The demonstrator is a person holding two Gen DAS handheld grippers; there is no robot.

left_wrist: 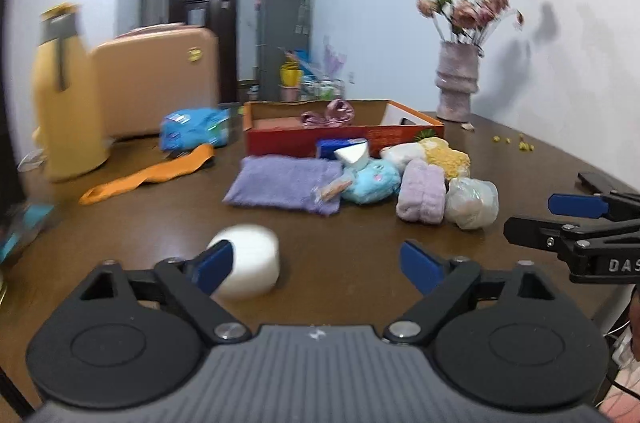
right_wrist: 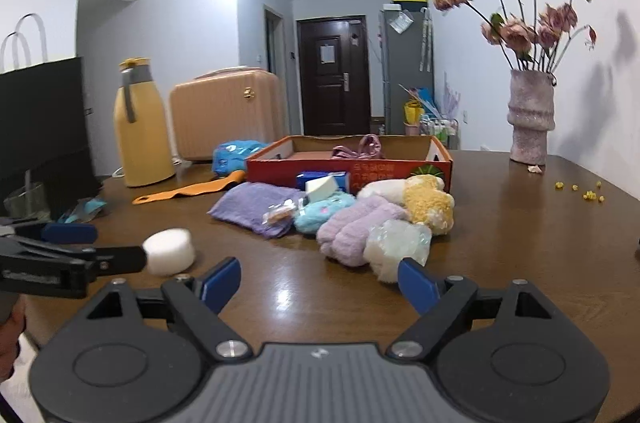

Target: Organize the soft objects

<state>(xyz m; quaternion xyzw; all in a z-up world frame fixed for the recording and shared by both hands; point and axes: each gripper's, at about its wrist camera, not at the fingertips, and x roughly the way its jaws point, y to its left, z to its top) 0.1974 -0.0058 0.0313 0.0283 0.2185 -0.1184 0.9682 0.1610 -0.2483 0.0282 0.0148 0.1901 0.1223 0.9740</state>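
Broadly, a brown wooden table (right_wrist: 500, 223) fills both views, and everything below is placed relative to the red cardboard box (right_wrist: 348, 169) lying open at the table's far middle. Left of the box stand a peach suitcase (right_wrist: 224, 115) and a yellow thermos jug (right_wrist: 140, 127); right of it stands a pink vase of dried roses (right_wrist: 530, 115). Just in front of the box lies a pile of soft things: a folded purple towel (right_wrist: 252, 205), a lilac plush glove (right_wrist: 356, 229), a yellow and white plush toy (right_wrist: 424, 201), a light blue plush (right_wrist: 324, 217) and a crinkly clear bag (right_wrist: 400, 243). Well in front of the box, to the left, a white sponge puck (right_wrist: 170, 251) sits alone on the table. My left claw (left_wrist: 316, 265) is spread wide, empty, its left pad just before the puck. My right claw (right_wrist: 320, 285) is also spread wide and empty, near the clear bag.
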